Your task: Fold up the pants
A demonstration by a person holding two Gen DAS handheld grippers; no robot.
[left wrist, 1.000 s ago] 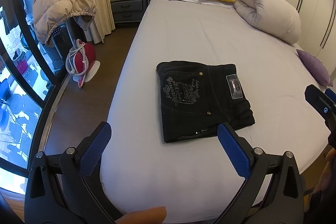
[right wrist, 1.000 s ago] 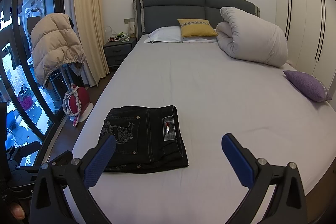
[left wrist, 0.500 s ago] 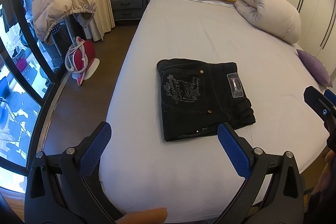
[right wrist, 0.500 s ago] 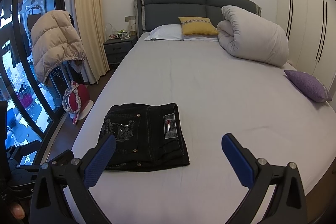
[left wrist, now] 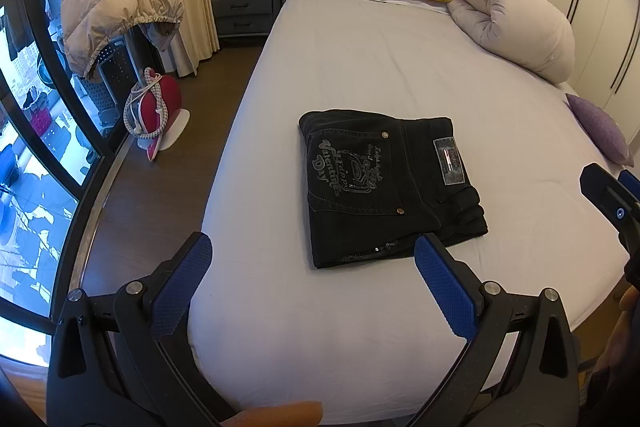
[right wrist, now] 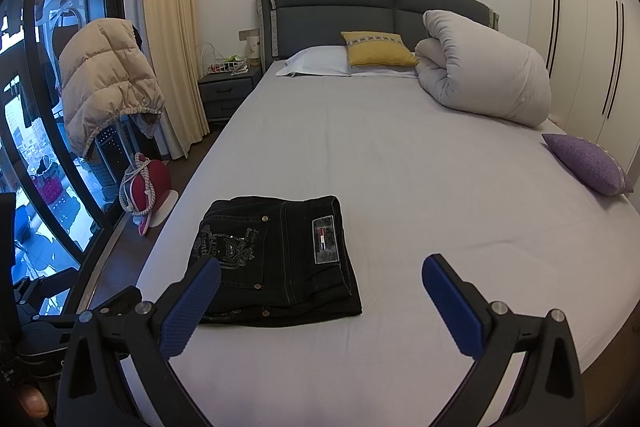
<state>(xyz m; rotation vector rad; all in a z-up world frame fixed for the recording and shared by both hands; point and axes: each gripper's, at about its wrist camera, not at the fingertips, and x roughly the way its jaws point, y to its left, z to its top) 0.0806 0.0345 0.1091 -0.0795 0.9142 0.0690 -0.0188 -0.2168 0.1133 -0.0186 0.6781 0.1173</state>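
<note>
The black jeans (left wrist: pixel 390 187) are lying on the bed (left wrist: pixel 360 67) as a compact, roughly square stack near its foot-end, toward the window-side edge, with the embroidered back pocket and the waistband patch facing up. The layers are sitting fairly flush, though the corner nearest the right gripper is showing slightly uneven edges. The left gripper (left wrist: pixel 312 275) is hovering short of the bundle with its blue pads (left wrist: pixel 444 283) spread wide and holding nothing. The right gripper (right wrist: pixel 320 303) is likewise hanging above the near edge of the mattress, its fingers parted and empty. Neither tool is touching the fabric. Judging from this, the folding itself is looking finished; at most a small tidy of that loose corner is remaining, and the person seems to be standing clear.
</note>
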